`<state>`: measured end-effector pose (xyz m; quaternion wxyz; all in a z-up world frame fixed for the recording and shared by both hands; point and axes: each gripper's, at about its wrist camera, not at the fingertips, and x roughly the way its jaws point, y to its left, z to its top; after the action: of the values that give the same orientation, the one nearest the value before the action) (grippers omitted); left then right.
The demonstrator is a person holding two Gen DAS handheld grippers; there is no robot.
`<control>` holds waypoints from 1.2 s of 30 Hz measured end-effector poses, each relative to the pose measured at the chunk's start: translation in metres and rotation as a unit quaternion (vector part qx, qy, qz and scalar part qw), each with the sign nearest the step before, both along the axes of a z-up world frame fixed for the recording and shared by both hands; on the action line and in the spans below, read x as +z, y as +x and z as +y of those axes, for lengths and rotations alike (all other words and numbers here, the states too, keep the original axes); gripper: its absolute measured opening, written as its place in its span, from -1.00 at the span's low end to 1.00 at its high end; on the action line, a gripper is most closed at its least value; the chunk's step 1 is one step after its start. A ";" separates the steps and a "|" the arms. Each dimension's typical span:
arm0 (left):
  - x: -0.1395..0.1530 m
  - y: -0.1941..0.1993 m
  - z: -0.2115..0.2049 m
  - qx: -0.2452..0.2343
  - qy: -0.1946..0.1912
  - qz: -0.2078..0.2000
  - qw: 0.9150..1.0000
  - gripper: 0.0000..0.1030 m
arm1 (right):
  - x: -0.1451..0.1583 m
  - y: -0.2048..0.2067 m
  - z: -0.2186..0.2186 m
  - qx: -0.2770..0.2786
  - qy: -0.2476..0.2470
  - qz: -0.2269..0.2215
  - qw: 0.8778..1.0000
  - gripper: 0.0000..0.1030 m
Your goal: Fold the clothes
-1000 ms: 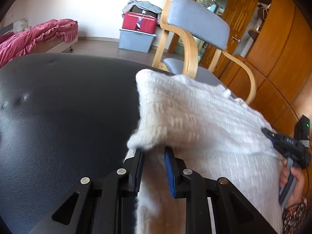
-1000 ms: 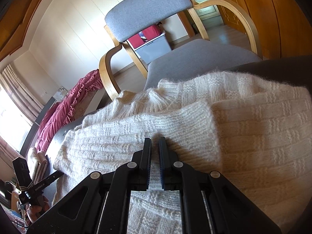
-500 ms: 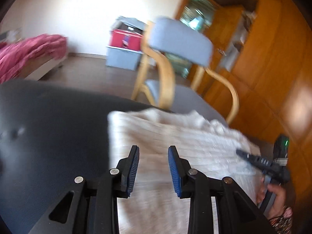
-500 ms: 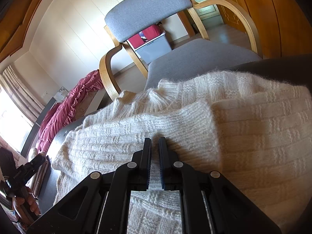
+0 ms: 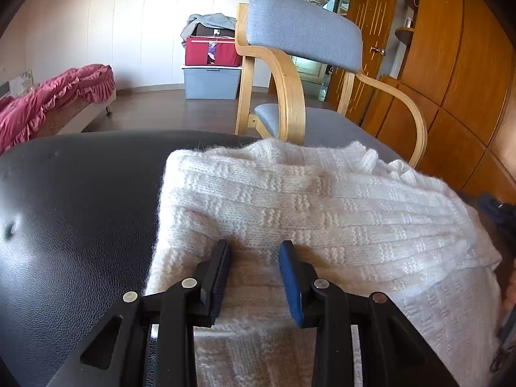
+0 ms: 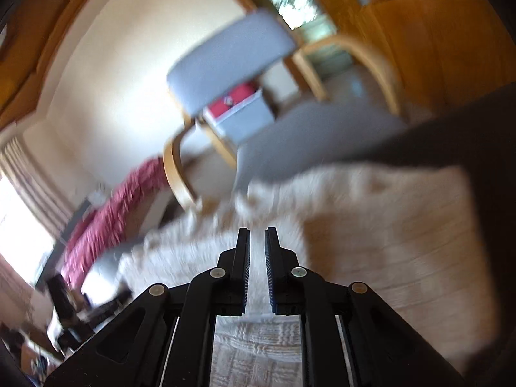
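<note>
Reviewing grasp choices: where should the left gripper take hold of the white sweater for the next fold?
Probably the white sweater's folded left edge, approached from the bare black surface: that edge lies thick, straight and unobstructed. The left gripper is opening, gripping nothing.

Ahead of you stands a grey-cushioned bentwood armchair (image 5: pixel 300 64). Behind it, a red storage bag (image 5: pixel 211 52) sits on a grey plastic bin (image 5: pixel 211 82) against the white panelled wall (image 5: pixel 129 22). Far left is a bed with a crimson ruffled cover (image 5: pixel 54 96); wooden wardrobes (image 5: pixel 451 64) fill the right.
</note>
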<state>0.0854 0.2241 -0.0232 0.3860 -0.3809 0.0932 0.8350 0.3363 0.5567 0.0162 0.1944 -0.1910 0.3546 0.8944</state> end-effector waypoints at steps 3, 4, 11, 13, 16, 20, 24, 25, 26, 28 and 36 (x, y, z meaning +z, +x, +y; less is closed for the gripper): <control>-0.002 0.003 0.010 -0.001 0.003 -0.003 1.000 -0.37 | -0.007 -0.012 -0.006 0.044 0.003 -0.047 0.998 -0.79; -0.003 0.003 0.009 -0.001 0.007 -0.007 1.000 -0.37 | -0.016 -0.018 -0.008 0.047 0.008 -0.072 0.996 -0.79; 0.000 -0.002 0.001 -0.017 0.026 -0.038 0.999 -0.38 | -0.023 0.001 0.007 -0.016 -0.004 -0.108 0.994 -0.73; 0.005 0.002 -0.013 -0.026 0.043 -0.053 0.997 -0.38 | -0.016 0.017 -0.003 0.009 -0.002 -0.103 0.995 -0.56; 0.007 0.008 -0.040 -0.036 0.069 -0.086 0.993 -0.38 | -0.013 0.044 -0.018 0.034 -0.014 -0.095 0.995 -0.14; 0.006 0.022 -0.075 -0.046 0.058 -0.101 0.992 -0.38 | -0.014 0.090 -0.035 0.040 -0.022 -0.107 0.993 -0.09; 0.002 0.036 -0.112 -0.044 0.041 -0.101 0.993 -0.38 | -0.015 0.130 -0.050 0.029 -0.018 -0.121 0.992 -0.09; 0.000 0.039 -0.121 -0.040 0.040 -0.106 0.993 -0.38 | -0.015 0.140 -0.056 0.026 -0.017 -0.124 0.992 -0.09; -0.002 0.041 -0.129 -0.036 0.036 -0.114 0.992 -0.38 | -0.016 0.147 -0.060 0.023 -0.017 -0.127 0.991 -0.09; -0.007 0.047 -0.141 -0.034 0.038 -0.131 0.990 -0.38 | -0.016 0.161 -0.068 0.017 -0.016 -0.135 0.991 -0.09; -0.010 0.081 -0.189 -0.078 0.065 -0.170 0.980 -0.37 | -0.027 0.216 -0.105 0.009 -0.019 -0.172 0.985 -0.09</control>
<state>0.1668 0.0350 -0.0329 0.4840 -0.4828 0.0016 0.7298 0.5526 0.4514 -0.0104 0.2411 -0.3486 0.3315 0.8429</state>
